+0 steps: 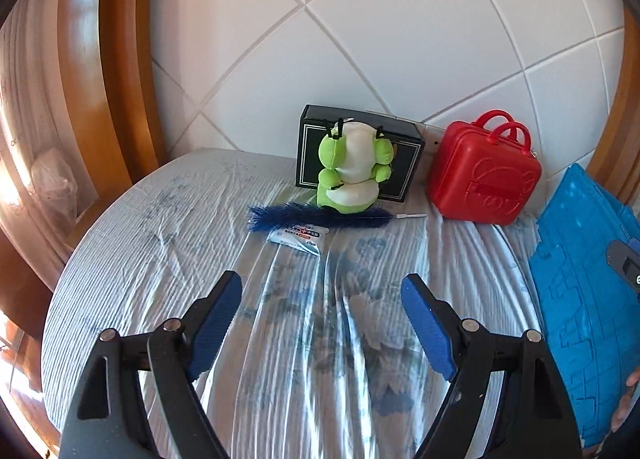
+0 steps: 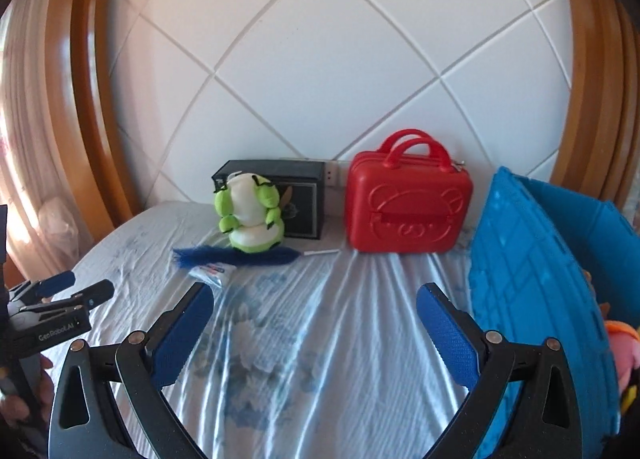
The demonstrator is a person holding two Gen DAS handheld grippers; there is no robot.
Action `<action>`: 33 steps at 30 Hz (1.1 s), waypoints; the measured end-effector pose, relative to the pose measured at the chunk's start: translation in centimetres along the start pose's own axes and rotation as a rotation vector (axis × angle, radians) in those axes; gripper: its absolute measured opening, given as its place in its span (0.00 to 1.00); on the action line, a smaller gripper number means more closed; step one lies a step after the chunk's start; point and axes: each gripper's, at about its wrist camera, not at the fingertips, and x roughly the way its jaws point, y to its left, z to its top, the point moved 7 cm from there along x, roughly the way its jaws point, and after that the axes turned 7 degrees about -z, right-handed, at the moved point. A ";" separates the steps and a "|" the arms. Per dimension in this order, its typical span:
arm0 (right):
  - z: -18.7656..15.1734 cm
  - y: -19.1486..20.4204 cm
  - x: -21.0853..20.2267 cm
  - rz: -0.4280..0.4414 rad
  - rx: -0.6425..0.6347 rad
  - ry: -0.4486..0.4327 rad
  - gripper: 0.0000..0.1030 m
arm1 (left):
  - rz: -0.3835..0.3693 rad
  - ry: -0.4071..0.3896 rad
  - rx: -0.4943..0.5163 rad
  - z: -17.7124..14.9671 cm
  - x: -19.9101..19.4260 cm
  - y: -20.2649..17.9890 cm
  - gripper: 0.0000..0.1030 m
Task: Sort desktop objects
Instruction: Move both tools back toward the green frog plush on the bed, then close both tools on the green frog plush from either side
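Both the left gripper [image 1: 322,291] and right gripper [image 2: 316,301] gaped wide, empty; best to approach the frog plush [image 1: 352,169] slowly and squarely.

Only thing I can actually read is "GenRobot.AI" in white letters on the side of the black left hand-held gripper [image 2: 66,295], which pokes in at the left edge of the right wrist view. The small white plastic packet [image 1: 298,239] lying on the bed has red and blue print on it, but it's way too small and blurry to make out. The red hard-shell mini suitcase [image 2: 408,205] just has an embossed bear face, no words.
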 end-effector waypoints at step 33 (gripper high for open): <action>3.9 10.5 41.8 0.285 -0.003 0.142 0.92 | -0.085 -0.028 0.124 9.3 35.5 2.8 0.78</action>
